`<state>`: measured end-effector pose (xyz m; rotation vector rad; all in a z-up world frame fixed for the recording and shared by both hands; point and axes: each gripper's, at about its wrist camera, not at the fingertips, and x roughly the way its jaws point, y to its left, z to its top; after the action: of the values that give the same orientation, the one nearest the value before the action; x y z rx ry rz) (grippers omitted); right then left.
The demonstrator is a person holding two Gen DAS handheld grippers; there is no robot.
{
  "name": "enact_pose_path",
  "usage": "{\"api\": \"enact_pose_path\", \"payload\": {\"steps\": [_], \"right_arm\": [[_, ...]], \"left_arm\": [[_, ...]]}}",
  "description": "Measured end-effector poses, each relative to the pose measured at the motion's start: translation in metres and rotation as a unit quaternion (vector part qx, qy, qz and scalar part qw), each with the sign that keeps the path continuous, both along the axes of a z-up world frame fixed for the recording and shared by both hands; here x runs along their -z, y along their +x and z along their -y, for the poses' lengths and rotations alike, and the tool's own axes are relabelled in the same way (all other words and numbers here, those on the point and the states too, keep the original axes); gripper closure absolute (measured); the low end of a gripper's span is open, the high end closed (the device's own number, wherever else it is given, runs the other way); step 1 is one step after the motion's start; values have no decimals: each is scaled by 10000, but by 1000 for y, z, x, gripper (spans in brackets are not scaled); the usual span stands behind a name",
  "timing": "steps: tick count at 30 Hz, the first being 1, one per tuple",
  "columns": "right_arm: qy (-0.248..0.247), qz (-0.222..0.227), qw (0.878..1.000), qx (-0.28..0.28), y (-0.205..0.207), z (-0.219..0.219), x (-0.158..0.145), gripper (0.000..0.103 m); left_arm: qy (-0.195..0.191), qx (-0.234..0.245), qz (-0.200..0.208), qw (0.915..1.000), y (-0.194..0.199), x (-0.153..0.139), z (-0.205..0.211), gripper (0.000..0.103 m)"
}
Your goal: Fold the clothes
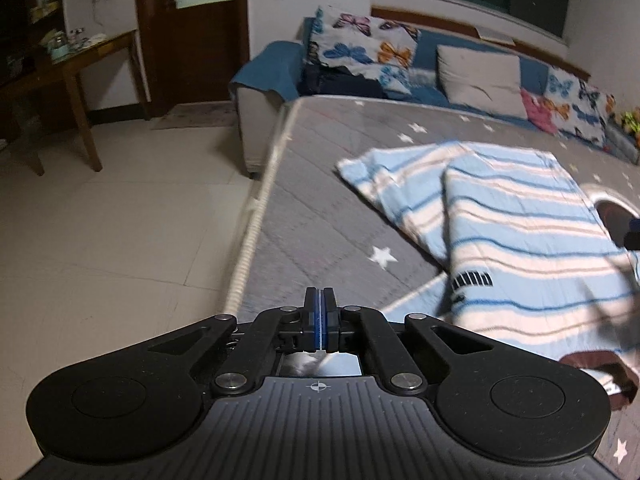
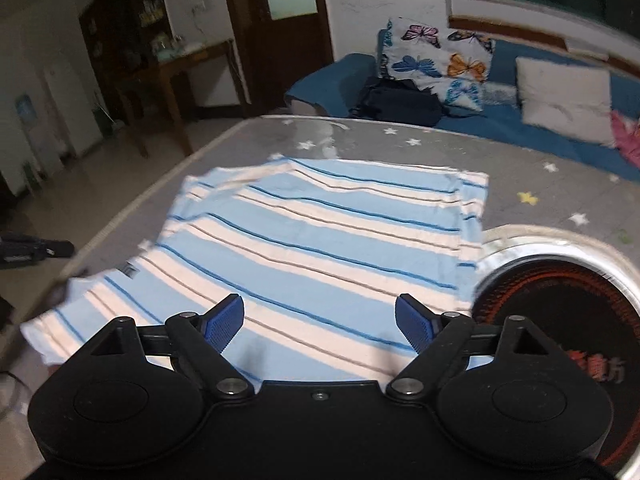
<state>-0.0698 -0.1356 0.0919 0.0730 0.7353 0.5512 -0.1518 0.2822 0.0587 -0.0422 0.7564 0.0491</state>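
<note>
My main worry was the round metal-rimmed dish with the dark red-and-black inside (image 2: 560,300), which sat on the grey star-printed mattress (image 2: 560,184) just beside the near right corner of the light-blue, white and brown striped knit garment (image 2: 320,240). From the right wrist view the cloth seemed to touch or slip under its rim, though blur kept me from being sure. I judged that any fold swept toward that side could catch the rim and drag or bunch the fabric.

A second risk lay at the left. The garment reached close to the mattress edge, and a loose sleeve near that edge could slide toward the pale tiled floor (image 1: 120,220) if pulled carelessly.

My left gripper (image 1: 319,320) was clenched tight on nothing, its blue pads pressed together over bare mattress beside the cloth. My right gripper (image 2: 319,322) stood released, jaws wide apart above the near hem with no fabric between them. With neither tong gripping anything, I reckoned a hasty pinch might gather only one layer.

The garment lay spread fairly flat across the middle of the mattress, one side panel already doubled over the body, a small dark label (image 1: 472,280) showing and a brown-trimmed edge (image 1: 592,364) nearest me.
</note>
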Motion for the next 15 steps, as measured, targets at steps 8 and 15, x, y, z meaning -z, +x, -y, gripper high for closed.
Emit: {"api": "enact_pose_path", "payload": {"steps": [8,15], "right_arm": [[-97,122,9999,15,-5,-5,-2,8],[-63,163,9998,1,-9,-1,-5,2]], "left_arm": [[-228,578,-211,9978,-9,4,6,101],[-94,951,-494,9942,-6,25,28,91]]}}
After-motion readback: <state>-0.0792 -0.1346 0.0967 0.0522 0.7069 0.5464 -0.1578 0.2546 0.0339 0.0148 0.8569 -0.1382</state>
